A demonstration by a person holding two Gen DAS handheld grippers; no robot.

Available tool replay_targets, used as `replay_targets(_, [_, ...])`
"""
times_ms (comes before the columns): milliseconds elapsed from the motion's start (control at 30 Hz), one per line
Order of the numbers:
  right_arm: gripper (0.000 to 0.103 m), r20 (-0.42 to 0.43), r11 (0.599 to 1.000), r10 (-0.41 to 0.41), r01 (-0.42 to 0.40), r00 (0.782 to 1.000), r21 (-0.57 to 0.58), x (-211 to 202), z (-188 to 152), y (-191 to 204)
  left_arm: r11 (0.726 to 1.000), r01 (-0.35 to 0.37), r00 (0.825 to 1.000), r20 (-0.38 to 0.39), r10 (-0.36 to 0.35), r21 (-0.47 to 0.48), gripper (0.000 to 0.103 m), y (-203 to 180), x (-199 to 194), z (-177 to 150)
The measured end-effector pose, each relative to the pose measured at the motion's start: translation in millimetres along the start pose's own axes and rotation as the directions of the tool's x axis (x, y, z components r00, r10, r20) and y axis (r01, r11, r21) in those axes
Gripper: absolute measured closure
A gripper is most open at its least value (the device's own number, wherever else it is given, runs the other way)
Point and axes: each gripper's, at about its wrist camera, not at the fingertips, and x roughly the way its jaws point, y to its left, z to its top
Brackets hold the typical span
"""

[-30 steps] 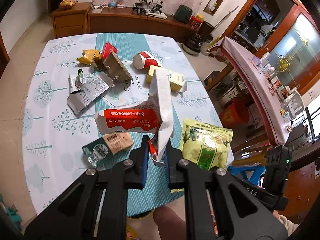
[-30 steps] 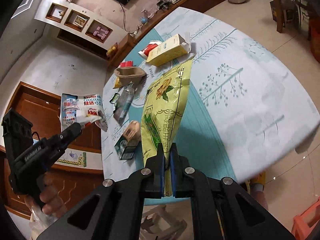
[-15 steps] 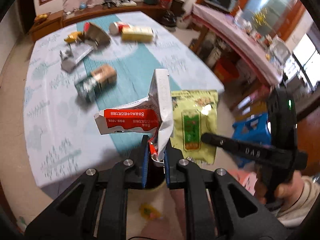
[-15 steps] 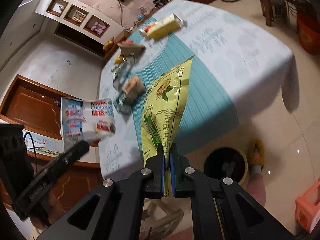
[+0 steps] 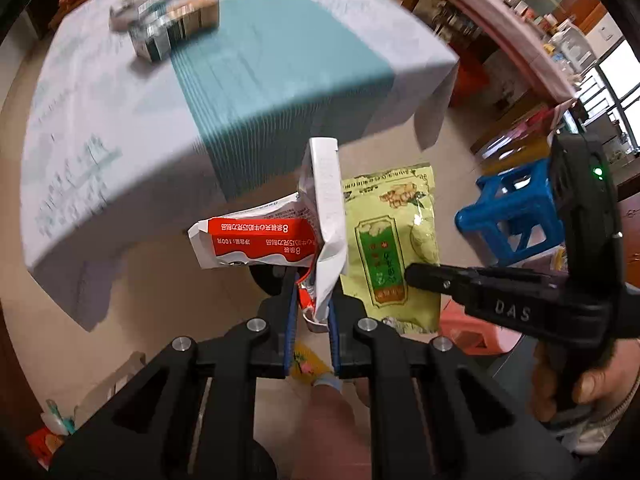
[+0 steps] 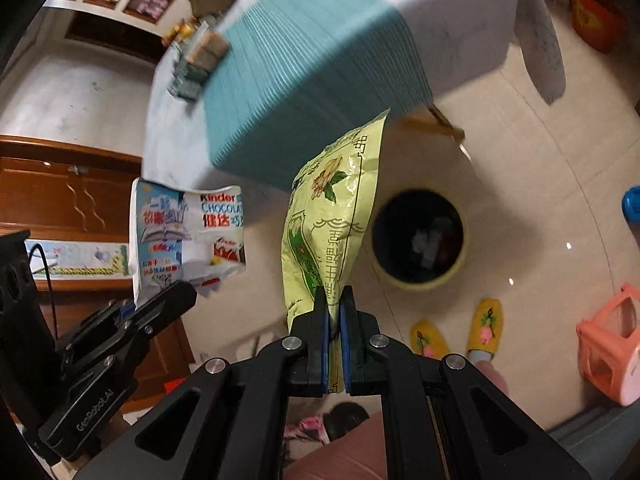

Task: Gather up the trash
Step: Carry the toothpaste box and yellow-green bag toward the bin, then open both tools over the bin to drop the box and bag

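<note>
Right wrist view: right gripper (image 6: pixel 334 312) fingers pinch the crinkly yellow-green snack bag (image 6: pixel 328 216), left gripper (image 5: pixel 311 312) fingers clamp the crumpled red-and-white wrapper (image 5: pixel 276 240) — centre both over the round dark-lined bin (image 6: pixel 418 238) before letting go.

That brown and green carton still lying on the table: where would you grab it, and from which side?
It looks blurred, so this is a guess. The brown and green carton lies flat on the table, long and boxy. I would come from above and pinch across its narrow width near the middle, one finger on each long side, since its ends seem crumpled and other litter crowds behind it.
</note>
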Motion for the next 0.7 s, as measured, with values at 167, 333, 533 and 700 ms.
replay_targets(167, [0.098,-0.071,0.999,-0.034,0.035,0.997,0.011,37.4,-13.7,-22.6,1.000,-0.013,0.998,-0.062,0.011,-0.025,0.093,4.8,51.9,-9.9])
replay_targets(333, [0.098,-0.134,0.998,-0.052,0.055,0.990,0.016,83.5,-14.4,-50.3,0.998,-0.033,0.994,-0.108,0.028,-0.050,0.093,13.9,110.0,-11.8])
replay_targets(533, [0.098,-0.222,0.997,-0.078,0.082,0.972,0.011,155.2,-7.4,-92.1,0.993,-0.089,0.983,-0.168,0.076,-0.074,0.093,31.4,199.0,-13.7])
replay_targets(700, [0.098,-0.271,0.990,-0.138,0.140,0.953,-0.010,219.5,9.1,-122.4,0.989,-0.113,0.972,-0.217,0.091,-0.093,0.093,44.6,263.1,-14.7])
